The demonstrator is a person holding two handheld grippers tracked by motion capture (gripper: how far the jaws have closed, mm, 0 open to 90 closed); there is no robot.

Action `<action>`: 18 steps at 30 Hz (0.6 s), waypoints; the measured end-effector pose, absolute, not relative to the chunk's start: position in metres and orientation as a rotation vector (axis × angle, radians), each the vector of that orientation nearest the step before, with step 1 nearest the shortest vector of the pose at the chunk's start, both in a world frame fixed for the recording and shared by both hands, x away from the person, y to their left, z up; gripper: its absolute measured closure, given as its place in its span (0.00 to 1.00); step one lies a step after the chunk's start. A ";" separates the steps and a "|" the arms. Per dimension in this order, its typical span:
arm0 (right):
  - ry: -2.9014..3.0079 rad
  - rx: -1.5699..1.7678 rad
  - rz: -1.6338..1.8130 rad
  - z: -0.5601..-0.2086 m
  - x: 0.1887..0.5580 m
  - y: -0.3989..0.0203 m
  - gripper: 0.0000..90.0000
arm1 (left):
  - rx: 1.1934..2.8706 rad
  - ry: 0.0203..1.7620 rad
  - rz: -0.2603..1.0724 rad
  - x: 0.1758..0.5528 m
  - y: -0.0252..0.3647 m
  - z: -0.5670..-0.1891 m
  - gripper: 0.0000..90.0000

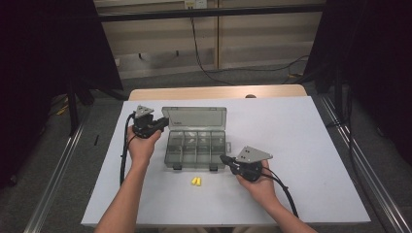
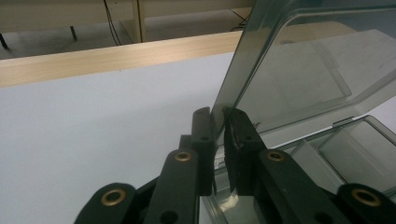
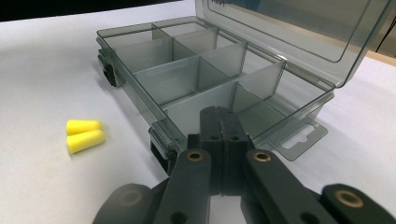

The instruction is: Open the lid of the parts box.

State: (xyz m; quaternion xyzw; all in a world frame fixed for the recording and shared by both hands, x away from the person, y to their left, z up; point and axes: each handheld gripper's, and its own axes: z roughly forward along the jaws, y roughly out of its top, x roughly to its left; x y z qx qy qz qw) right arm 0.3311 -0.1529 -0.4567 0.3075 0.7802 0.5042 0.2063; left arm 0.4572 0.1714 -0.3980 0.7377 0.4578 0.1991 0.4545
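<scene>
Item 1: tabletop (image 1: 316,145), white sheet over a pale wooden top, a strip of wood showing along the far edge.

Item 2: 2 yellow earplugs (image 1: 196,181), lying side by side and touching, on the tabletop just in front of the organiser box, between the 2 hands. In the right gripper view they (image 3: 84,135) lie left of the box's front latch, apart from it.

Item 3: organiser box (image 1: 196,148), smoky transparent plastic, divided into compartments, 2 dark latches on its near wall. It sits near the middle of the tabletop. Its lid (image 1: 194,118) stands raised at the far side.

Item 4: left gripper (image 1: 164,122), at the lid's left edge. In the left gripper view its fingers (image 2: 204,135) are clenched on that edge of the lid (image 2: 299,70), one either side of the plastic.

Item 5: right gripper (image 1: 224,158), at the box's near right corner, fingers clenched together with nothing between them. In the right gripper view they (image 3: 223,126) point over the right end wall of the box (image 3: 187,74); contact cannot be told.
</scene>
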 end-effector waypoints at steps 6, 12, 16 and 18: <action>2.173 0.856 1.405 -0.457 0.331 -0.153 1.00 | 1.821 1.136 0.502 0.461 0.170 -0.399 0.92; 2.171 0.857 1.401 -0.457 0.331 -0.153 1.00 | 1.816 1.143 0.513 0.464 0.168 -0.402 0.92; 2.171 0.855 1.402 -0.457 0.331 -0.153 1.00 | 1.814 1.148 0.517 0.466 0.167 -0.403 0.92; 2.171 0.855 1.401 -0.457 0.331 -0.153 1.00 | 1.812 1.151 0.517 0.466 0.167 -0.404 0.92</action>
